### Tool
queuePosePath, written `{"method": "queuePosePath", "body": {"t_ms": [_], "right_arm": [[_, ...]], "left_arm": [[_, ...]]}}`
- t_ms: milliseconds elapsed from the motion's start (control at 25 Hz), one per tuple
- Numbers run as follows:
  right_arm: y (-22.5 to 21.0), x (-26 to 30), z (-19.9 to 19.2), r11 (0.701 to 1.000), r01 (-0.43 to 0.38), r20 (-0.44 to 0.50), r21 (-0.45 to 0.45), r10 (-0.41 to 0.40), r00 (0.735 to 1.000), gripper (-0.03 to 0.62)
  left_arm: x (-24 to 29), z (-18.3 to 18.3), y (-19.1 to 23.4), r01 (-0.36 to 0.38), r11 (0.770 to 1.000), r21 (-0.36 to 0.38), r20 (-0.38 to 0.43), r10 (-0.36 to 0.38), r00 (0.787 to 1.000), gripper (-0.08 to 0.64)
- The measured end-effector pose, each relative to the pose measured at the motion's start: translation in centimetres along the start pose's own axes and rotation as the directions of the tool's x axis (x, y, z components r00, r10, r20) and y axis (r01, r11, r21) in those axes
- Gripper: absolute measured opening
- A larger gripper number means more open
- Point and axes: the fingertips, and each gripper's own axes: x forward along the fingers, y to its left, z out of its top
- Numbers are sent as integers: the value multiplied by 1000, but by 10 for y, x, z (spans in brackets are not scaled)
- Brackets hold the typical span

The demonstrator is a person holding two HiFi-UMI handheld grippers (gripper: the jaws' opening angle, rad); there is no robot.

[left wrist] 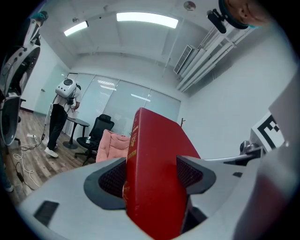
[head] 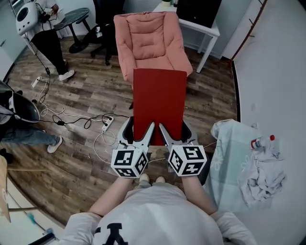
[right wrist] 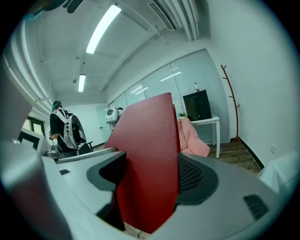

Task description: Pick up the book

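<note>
At left gripper (left wrist: pixel 152 165) only, book (left wrist: pixel 157 140) spine's gilt shows.

A pink padded armchair (head: pixel 150 40) stands on the dark wood-plank floor (head: pixel 86 91). Behind it to the right is a white table (head: pixel 203 27) carrying a black box (head: pixel 198 9). To its left are a black office chair (head: pixel 103 28) and a round dark side table (head: pixel 74 16), where a person in dark trousers (head: pixel 48 42) stands. In front of the armchair to the left, a white power strip (head: pixel 107 123) and cables (head: pixel 62 120) lie on the floor. To its right, a white surface (head: pixel 277 72) bears a crumpled pale cloth (head: pixel 234 162). Long strip lights (left wrist: pixel 146 18) shine from the white ceiling (left wrist: pixel 140 40), above glass partitions (left wrist: pixel 117 101).
</note>
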Motion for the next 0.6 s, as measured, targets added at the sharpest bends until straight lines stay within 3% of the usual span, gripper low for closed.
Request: {"method": "queuePosePath", "body": {"t_ms": [600], "right_arm": [[8, -11, -12, 1000, 14, 11, 28, -14, 1000, 330]], "left_arm": [[-15, -6, 0, 18, 1000, 24, -13, -18, 1000, 322]]}}
